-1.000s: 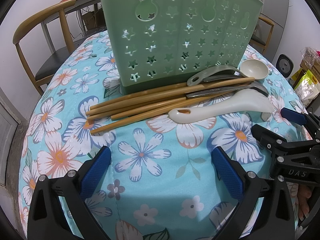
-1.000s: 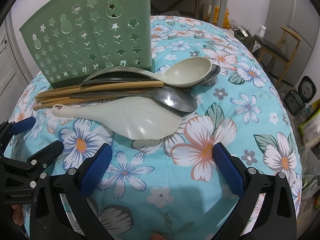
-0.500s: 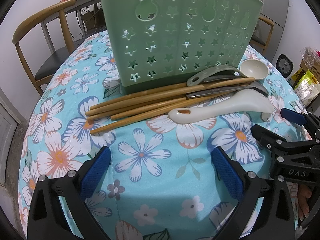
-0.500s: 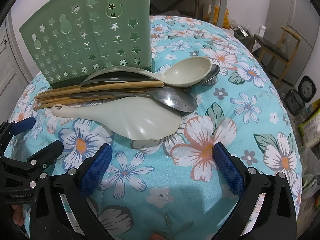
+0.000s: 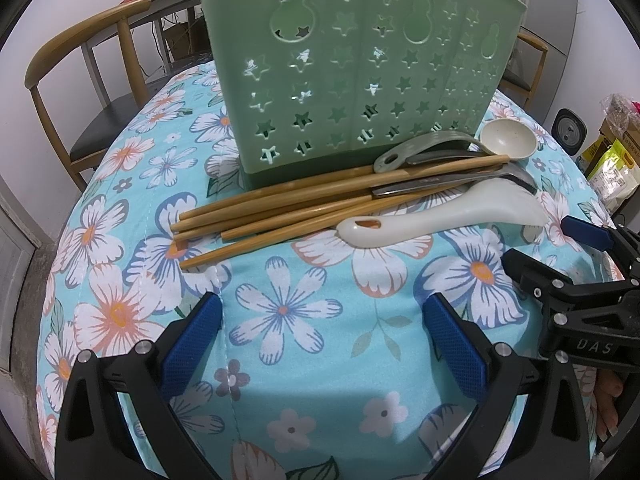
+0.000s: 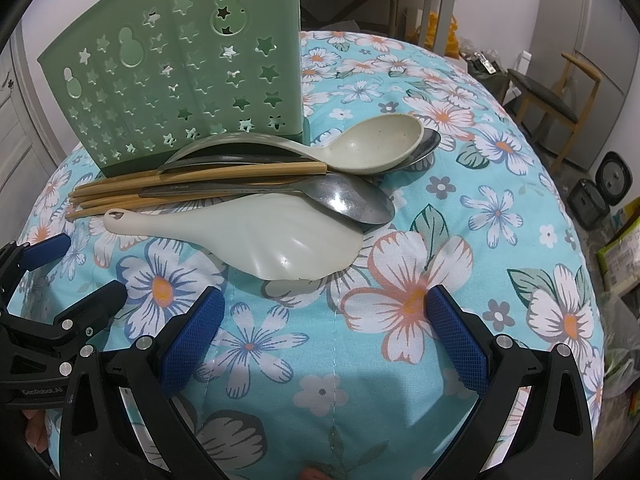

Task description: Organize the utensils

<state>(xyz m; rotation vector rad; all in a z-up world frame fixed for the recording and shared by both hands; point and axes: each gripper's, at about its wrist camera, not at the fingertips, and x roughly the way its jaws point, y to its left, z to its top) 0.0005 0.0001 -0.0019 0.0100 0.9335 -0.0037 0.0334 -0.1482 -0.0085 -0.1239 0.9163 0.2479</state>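
**Desk:** Utensils — where do they lie?

**Photographer:** Heaped on the flowered counter (image 5: pixel 280 360), touching the foot of the green holder (image 5: pixel 352 80). Bamboo chopsticks (image 5: pixel 280 216) point toward 9 o'clock in the left wrist view; the white rice paddle (image 6: pixel 260 236) lies nearest the tongs, with a steel spoon (image 6: pixel 344 200) and a cream ladle (image 6: pixel 360 148) behind it.

**Desk:** Anything changed in the last second?

**Photographer:** Nothing. The pile, the holder and both cameras sit exactly as in the earlier frames. I judge sorting has not begun.

**Desk:** The tongs?

**Photographer:** Left tongs (image 5: pixel 324 344) gape wide and carry nothing, low at 6 o'clock. Right tongs (image 6: pixel 324 336) likewise gape, empty, just short of the paddle's blade.

**Desk:** Room to work?

**Photographer:** Bare cloth lies between the tongs and the pile, and open cloth runs toward 3 o'clock in the right wrist view. The counter drops away at 9 o'clock, beyond the chopstick ends, where a wooden chair (image 5: pixel 92 80) stands. The two tongs sit close side by side, so they could crowd each other. The holder's top is out of frame.
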